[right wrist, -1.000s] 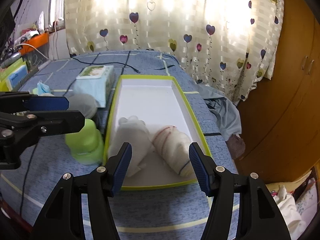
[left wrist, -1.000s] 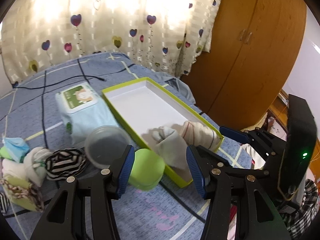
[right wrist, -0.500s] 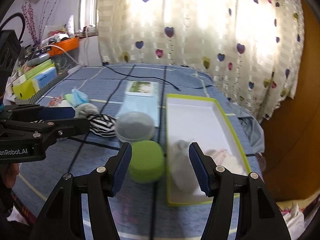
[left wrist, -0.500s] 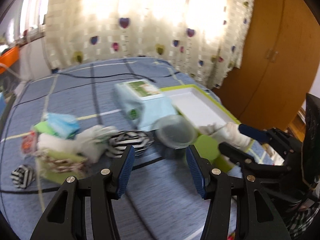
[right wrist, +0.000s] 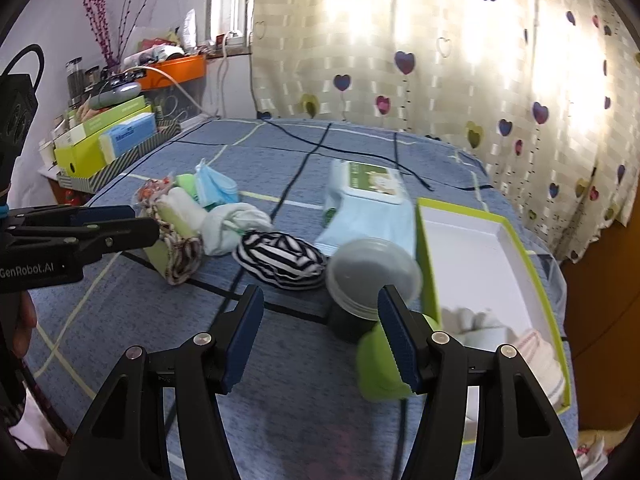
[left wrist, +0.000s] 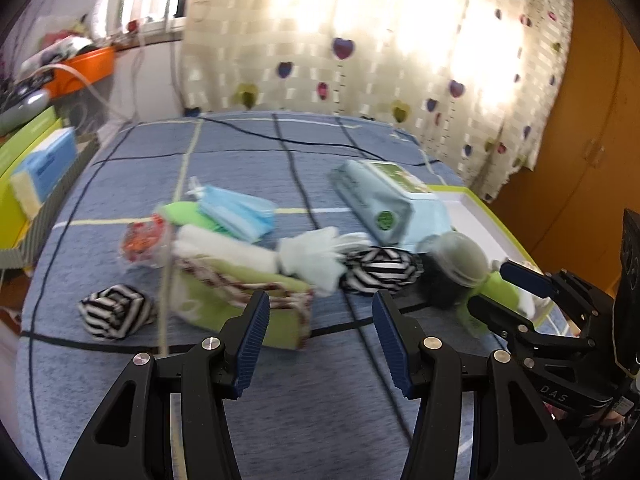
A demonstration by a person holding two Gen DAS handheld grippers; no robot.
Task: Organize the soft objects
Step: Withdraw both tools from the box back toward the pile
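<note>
Both grippers have swung left, off the box and toward the sock pile.

Left wrist: left gripper (left wrist: pixel 318 334) gapes, nothing between its ribbed blue pads, over bare blue bedspread (left wrist: pixel 120 148). Just ahead lie a soft striped sock ball (left wrist: pixel 116 316), a green folded cloth (left wrist: pixel 240 300) and a white sock (left wrist: pixel 316 256) (all blurred).

Right wrist: right gripper (right wrist: pixel 320 336) is likewise agape and empty. Rolled socks (right wrist: pixel 500 340) sit in the shallow box (right wrist: pixel 532 264) at the bed's right edge; a round grey lid (right wrist: pixel 372 276) sits beside it.
</note>
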